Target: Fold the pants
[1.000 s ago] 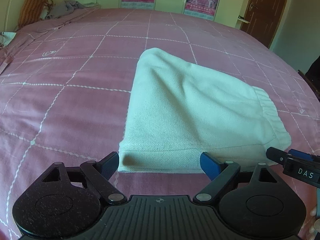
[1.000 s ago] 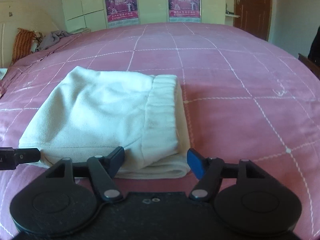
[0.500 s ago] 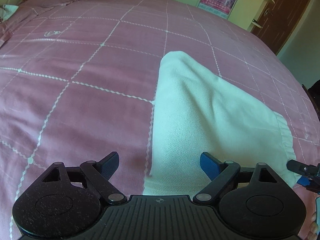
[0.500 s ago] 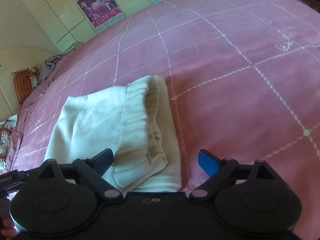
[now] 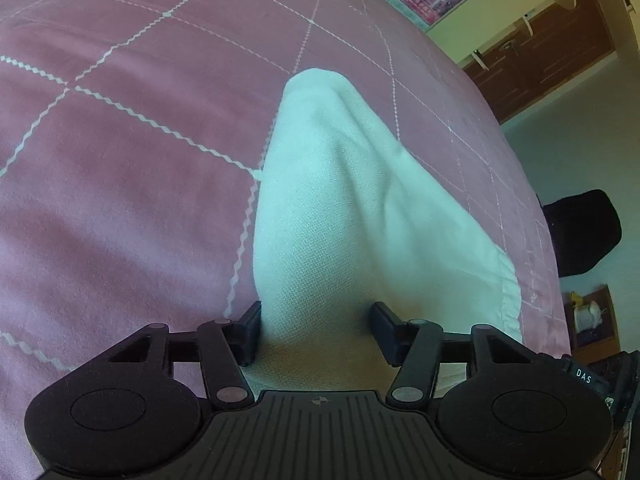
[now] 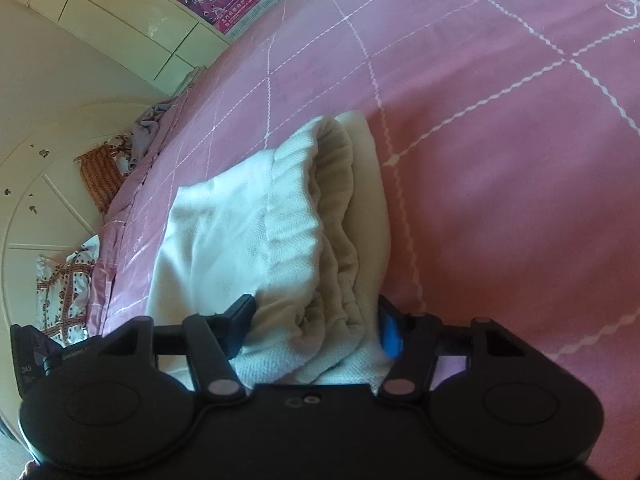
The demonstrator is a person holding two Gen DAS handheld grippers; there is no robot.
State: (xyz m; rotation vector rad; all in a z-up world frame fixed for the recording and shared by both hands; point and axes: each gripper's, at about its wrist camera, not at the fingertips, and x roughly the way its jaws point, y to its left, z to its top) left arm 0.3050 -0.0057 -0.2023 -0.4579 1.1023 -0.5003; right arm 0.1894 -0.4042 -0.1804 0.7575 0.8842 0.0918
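Folded cream-white pants (image 5: 340, 200) lie on a pink bedspread (image 5: 120, 160) with a white grid pattern. My left gripper (image 5: 316, 330) straddles the near left corner of the fold. Its jaws are closing, and cloth fills the gap from pad to pad. In the right wrist view the gathered waistband end of the pants (image 6: 296, 216) shows as stacked layers. My right gripper (image 6: 316, 328) has that stack bunched between its fingers, and its jaws are closing on it. Both grippers tilt down toward the bed.
The bedspread (image 6: 500, 160) stretches far beyond the pants. A dark chair (image 5: 580, 232) stands off the bed's right side, near a brown door (image 5: 552, 52). At the head end are an orange pillow (image 6: 100, 176), crumpled clothes (image 6: 148, 128) and a cream headboard (image 6: 40, 160).
Both grippers moved forward and down onto the near edge of the pants and rolled. Their wide jaws have narrowed around the cloth.
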